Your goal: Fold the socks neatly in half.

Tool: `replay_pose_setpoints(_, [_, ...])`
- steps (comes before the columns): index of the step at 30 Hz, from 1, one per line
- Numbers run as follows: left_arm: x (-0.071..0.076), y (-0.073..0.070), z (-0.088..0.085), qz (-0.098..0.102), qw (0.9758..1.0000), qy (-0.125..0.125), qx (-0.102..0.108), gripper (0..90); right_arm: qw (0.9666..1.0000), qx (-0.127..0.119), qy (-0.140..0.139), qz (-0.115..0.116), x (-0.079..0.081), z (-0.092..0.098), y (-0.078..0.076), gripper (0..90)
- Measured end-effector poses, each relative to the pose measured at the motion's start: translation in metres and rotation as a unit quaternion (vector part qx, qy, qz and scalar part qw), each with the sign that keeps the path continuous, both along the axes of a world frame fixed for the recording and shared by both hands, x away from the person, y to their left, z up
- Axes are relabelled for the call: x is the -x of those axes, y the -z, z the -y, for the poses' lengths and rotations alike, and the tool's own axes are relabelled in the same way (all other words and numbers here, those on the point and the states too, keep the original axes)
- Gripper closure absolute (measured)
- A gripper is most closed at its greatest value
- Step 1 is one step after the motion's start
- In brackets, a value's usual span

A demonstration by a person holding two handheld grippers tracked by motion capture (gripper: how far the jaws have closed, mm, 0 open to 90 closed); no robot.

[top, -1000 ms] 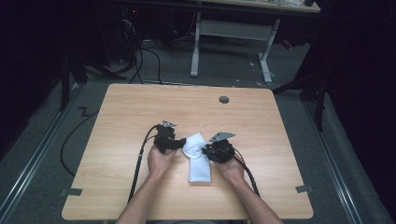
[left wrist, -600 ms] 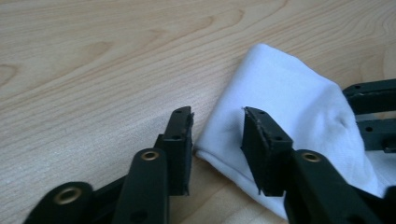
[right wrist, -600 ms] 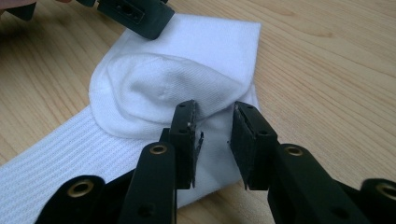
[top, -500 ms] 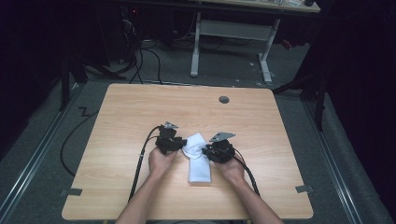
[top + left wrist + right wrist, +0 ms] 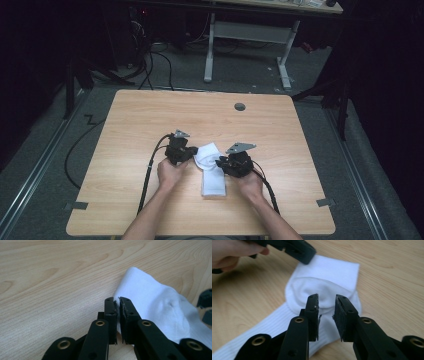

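A: At the middle of the surface (image 5: 150,120), the left tool (image 5: 118,301) has just been closing and now pinches the white sock's (image 5: 210,167) edge.

B: And the right tool (image 5: 326,305)?

A: Its jaws stand a little apart over the folded part, probably steadying it for the fold.
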State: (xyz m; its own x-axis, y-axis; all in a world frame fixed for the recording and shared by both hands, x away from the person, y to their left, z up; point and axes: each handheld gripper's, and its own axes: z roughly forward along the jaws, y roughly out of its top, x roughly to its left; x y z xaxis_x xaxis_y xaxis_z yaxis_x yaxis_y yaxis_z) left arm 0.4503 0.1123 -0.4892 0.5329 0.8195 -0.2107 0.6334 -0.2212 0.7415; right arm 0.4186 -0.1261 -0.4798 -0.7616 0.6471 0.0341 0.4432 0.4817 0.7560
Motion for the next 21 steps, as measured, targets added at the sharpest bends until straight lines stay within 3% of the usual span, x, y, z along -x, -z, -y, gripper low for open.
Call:
replay_pose_setpoints(8, [0.009,-0.014,0.0,0.023,0.9993,0.015,0.025,85.3,0.9995,0.006,-0.029,-0.013,0.014,-0.018,0.002,79.0])
replay_pose_setpoints(21, [0.03,-0.037,0.003,0.067,0.9943,0.07,0.043,85.5,0.9995,0.026,-0.006,-0.016,0.006,-0.033,0.015,85.1])
